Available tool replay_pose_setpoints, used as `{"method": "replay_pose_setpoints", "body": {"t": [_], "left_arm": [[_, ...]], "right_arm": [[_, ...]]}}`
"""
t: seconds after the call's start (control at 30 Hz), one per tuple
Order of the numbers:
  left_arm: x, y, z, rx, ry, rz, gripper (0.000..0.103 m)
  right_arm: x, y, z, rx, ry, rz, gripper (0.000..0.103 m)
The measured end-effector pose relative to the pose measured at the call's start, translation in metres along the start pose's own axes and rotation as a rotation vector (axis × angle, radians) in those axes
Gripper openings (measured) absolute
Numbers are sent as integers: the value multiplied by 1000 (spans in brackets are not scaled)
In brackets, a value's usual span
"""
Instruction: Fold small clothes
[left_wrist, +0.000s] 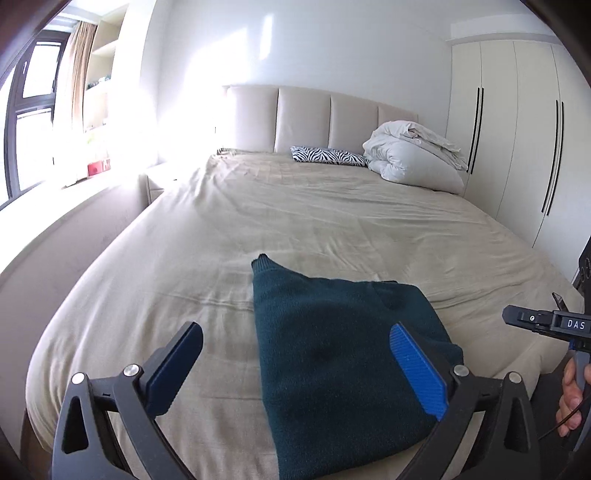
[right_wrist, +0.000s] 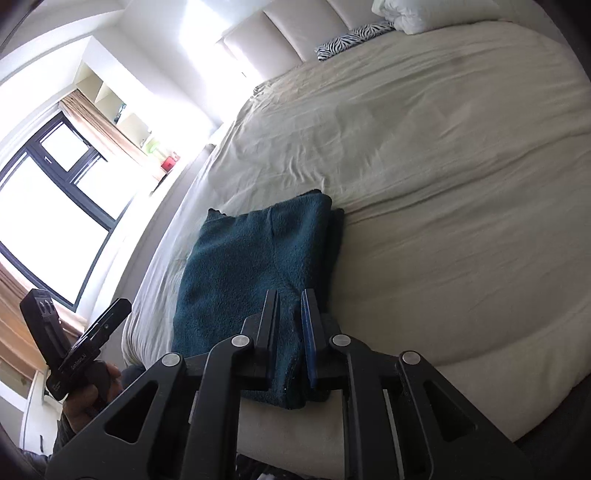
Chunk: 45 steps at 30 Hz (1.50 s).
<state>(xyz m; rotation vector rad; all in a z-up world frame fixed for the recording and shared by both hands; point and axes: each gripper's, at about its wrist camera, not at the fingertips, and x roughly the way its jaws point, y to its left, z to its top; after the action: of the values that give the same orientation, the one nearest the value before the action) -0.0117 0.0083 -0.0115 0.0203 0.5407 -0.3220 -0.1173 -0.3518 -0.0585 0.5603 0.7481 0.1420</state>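
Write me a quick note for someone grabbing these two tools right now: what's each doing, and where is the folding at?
Left hand-held gripper: wide open, nothing held, above the bed.
Right hand-held gripper: jaws a narrow gap apart; the green sweater shows through the gap, a grip is unclear.
Sweater: lying folded near the bed's foot edge.
Done: the fold looks made.
Left: probably tidy edges, clear both grippers.

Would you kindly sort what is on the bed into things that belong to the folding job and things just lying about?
Job: teal knit garment, folded on the bed; left gripper; right gripper.
Lying about: zebra-print pillow; white duvet bundle.
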Motion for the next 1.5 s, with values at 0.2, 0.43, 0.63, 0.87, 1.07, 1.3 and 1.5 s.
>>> {"method": "replay_pose_setpoints", "body": {"t": [0.2,0.43,0.63,0.87,1.07,1.3,1.5], "left_arm": [[-37,-6,27,55,-95,115,103],[-44,3,33,10,-11,164,103],[-14,4,13,-23,175,193,103],[4,5,-9,-56,258,167,103],[12,7,-19,-80,299,152,103],[17,12,-21,-86,306,161,103],[19,12,-23,-79,308,170,103]], "right_arm": [[-47,72,11,-200,-271,-162,96],[-77,119,7,-314,-402,-298,100],[-65,135,4,-305,-264,-288,100],[-31,120,-7,-215,-103,-364,100],[-3,98,-18,-141,14,-458,100],[9,98,-28,-169,50,-481,100],[13,97,-32,-173,71,-478,100]]}}
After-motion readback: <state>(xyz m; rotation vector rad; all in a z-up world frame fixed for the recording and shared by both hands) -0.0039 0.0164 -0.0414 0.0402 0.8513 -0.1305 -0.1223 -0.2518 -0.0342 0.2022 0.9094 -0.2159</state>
